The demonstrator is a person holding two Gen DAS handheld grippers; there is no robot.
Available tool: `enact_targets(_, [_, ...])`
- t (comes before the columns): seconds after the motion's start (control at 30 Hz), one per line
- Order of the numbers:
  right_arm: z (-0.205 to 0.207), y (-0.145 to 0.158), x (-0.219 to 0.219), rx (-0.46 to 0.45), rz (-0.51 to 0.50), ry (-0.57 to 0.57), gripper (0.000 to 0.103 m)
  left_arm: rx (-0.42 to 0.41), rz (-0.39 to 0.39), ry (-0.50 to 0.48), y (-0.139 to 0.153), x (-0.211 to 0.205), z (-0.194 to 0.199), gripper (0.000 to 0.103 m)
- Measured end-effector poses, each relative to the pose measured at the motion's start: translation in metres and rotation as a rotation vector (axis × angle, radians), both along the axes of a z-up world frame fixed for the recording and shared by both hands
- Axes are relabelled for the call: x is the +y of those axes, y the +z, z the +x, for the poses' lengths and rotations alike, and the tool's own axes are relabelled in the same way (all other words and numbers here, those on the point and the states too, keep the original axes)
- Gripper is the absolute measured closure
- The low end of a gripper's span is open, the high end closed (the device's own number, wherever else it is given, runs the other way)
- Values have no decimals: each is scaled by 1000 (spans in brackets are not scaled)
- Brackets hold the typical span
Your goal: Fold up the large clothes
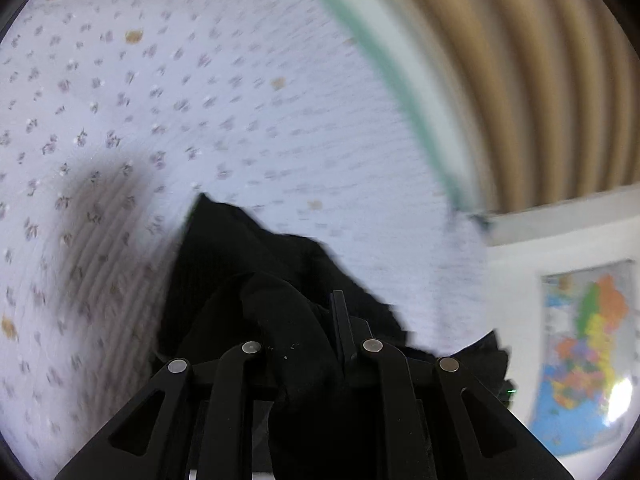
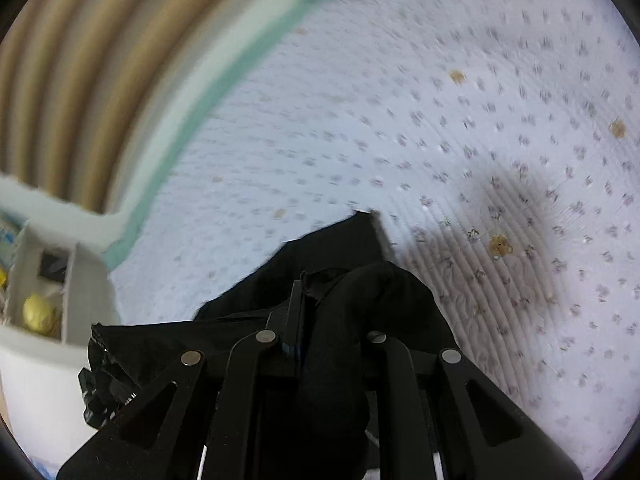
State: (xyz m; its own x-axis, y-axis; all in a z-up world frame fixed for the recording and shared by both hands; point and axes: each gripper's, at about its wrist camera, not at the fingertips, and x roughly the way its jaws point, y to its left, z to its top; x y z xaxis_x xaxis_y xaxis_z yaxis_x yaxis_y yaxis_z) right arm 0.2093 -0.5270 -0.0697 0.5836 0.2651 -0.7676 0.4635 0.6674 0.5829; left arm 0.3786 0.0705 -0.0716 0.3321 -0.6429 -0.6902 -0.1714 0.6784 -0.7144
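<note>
A black garment (image 1: pixel 256 264) hangs bunched from my left gripper (image 1: pixel 320 320), which is shut on its cloth above a white bedsheet (image 1: pixel 240 100) with small flower print. In the right wrist view the same black garment (image 2: pixel 332 256) is bunched in my right gripper (image 2: pixel 316 300), which is shut on it. Cloth drapes over the fingers of both grippers and hides the fingertips. Both views are blurred by motion.
The bed has a green-edged border (image 1: pixel 400 80) against a tan ribbed headboard (image 1: pixel 540 60). A coloured map (image 1: pixel 588 352) hangs on the white wall at right. A white shelf unit (image 2: pixel 44 280) with a yellow object stands at left of the bed.
</note>
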Motion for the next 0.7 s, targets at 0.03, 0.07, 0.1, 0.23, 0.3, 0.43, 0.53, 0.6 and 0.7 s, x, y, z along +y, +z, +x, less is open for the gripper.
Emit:
enact_targets(0.03, [8, -10, -1, 23, -4, 0, 85, 30, 29, -6, -14, -5, 9, 84])
enact_targets(0.07, [23, -26, 0, 65, -11, 3, 85, 64, 52, -12, -29, -9, 16, 83])
enact_targets(0.1, [32, -40, 0, 98, -15, 8, 85, 102, 61, -18, -45, -13, 22, 83])
enact_targets(0.23, [62, -96, 5, 227, -6, 18, 85, 203, 23, -13, -100, -18, 33, 83])
enact_targets(0.3, [71, -113, 10, 262, -20, 29, 85, 216, -11, -13, -115, -17, 34, 83])
enact_targets(0.43, [73, -113, 12, 271, -37, 67, 85, 208, -48, -84, -109, -11, 33, 81])
enact_targets(0.53, [60, -90, 2, 235, 14, 87, 77, 163, -83, -152, -74, 7, 23, 77])
enact_targets(0.6, [47, -68, -5, 184, 53, 110, 66, 93, -146, -171, -47, 24, 10, 69])
enact_targets(0.7, [21, -27, -20, 97, 77, 131, 46, -27, -233, -127, -4, 59, -14, 32])
